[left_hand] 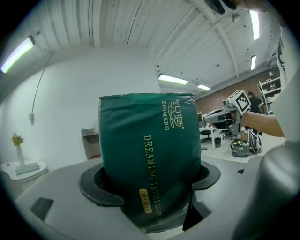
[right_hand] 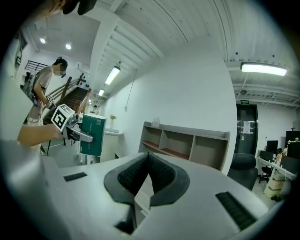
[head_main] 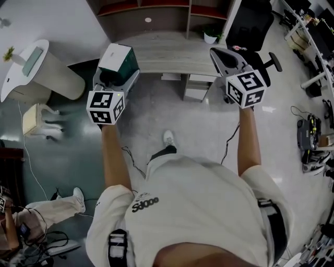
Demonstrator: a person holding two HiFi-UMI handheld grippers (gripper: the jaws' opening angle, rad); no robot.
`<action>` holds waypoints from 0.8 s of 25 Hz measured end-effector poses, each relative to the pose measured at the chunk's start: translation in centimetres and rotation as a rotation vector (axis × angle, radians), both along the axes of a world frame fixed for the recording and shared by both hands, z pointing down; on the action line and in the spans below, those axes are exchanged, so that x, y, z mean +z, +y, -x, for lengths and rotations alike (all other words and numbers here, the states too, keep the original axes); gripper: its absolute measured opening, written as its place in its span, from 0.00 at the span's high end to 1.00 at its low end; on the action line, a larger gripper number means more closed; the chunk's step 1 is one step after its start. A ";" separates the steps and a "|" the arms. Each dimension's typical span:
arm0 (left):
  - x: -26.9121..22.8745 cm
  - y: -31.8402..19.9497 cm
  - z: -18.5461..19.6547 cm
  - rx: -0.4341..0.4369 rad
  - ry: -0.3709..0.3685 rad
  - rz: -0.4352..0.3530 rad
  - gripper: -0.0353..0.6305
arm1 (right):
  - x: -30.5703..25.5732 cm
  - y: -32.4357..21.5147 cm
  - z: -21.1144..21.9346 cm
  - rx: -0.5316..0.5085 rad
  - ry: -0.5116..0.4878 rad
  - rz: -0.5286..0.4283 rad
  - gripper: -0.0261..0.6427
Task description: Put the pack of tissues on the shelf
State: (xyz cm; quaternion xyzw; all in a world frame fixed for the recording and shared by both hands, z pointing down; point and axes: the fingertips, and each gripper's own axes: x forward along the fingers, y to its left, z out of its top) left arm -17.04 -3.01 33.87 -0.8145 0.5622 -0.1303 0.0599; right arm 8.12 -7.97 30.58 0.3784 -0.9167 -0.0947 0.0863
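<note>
The pack of tissues (head_main: 118,56) is dark green with a white top face. My left gripper (head_main: 119,74) is shut on it and holds it in the air at the left. In the left gripper view the pack (left_hand: 150,159) stands upright between the pads and fills the middle. My right gripper (head_main: 225,58) is raised at the right, shut with nothing in it, its pads (right_hand: 159,176) meeting at the tips. The wooden shelf (head_main: 156,13) with open compartments stands ahead, also seen as the shelf (right_hand: 187,145) in the right gripper view.
A light wooden desk top (head_main: 167,52) lies in front of the shelf, with a white drawer unit (head_main: 197,86) under it. A black office chair (head_main: 250,26) and a small potted plant (head_main: 211,35) are at the right. A white round table (head_main: 23,68) stands left.
</note>
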 end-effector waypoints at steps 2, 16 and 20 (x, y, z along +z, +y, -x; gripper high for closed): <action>-0.2 -2.7 1.3 0.003 0.002 0.000 0.34 | -0.3 -2.6 1.3 0.001 0.002 0.001 0.97; 1.5 -18.3 5.9 0.068 0.030 0.038 0.34 | 0.9 -15.7 6.3 0.058 0.026 0.032 0.97; 1.4 -21.0 5.7 0.096 0.022 0.044 0.34 | 1.3 -18.4 6.9 0.068 0.027 0.046 0.97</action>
